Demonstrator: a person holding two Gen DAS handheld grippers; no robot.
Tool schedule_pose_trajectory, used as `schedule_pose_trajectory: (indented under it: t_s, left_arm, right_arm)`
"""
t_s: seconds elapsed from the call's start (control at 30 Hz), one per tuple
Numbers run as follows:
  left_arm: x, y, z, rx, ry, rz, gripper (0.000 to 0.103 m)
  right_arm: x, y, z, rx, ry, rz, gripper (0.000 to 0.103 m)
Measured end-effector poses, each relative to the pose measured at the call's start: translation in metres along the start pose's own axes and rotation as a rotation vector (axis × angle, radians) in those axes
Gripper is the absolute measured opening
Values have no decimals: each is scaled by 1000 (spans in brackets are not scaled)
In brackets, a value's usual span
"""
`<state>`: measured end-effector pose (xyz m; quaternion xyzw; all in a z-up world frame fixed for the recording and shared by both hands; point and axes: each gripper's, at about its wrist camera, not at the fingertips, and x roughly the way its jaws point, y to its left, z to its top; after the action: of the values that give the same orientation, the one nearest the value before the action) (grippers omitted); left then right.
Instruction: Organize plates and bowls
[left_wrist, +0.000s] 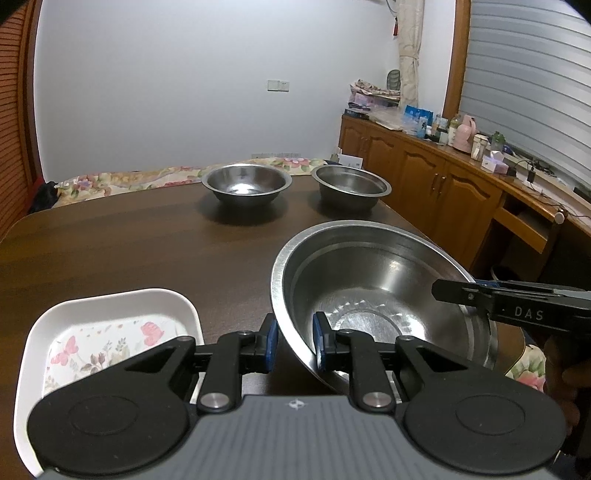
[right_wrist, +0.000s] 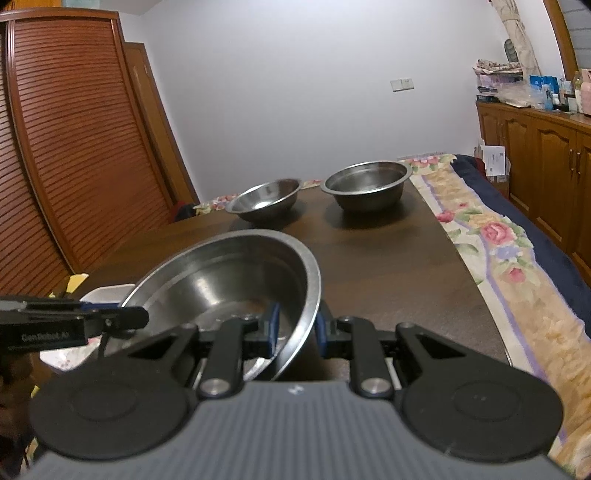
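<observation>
left gripper (left_wrist: 294, 345) and right gripper (right_wrist: 296, 330) each pinch opposite rims of the round, shiny steel bowl (left_wrist: 369, 280) at the table's (left_wrist: 147, 251) near edge.

white floral tray (left_wrist: 110, 328), dark brown table (left_wrist: 147, 251)

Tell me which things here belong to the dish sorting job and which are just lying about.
Job: large steel bowl held by the left gripper and right gripper; two smaller steel bowls; white floral tray.
Lying about: sideboard clutter, floral bedspread.
</observation>
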<state>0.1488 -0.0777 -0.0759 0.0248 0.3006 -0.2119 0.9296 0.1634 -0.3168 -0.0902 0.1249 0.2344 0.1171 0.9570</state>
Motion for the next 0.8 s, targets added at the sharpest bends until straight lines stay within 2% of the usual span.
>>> schedule_pose_trajectory:
  t_s: [0.63, 0.73, 0.8]
  left_arm:
    - [1, 1, -6, -14, -12, 10, 24]
    - [0, 2, -5, -10, -17, 28, 32]
    - [-1, 4, -5, -10, -20, 31, 32]
  right_arm:
    - [3, -1, -1, -1, -2, 0, 24]
    - [2, -1, 1, -6, -7, -5, 24]
    - [1, -1, 1, -10, -11, -12, 24]
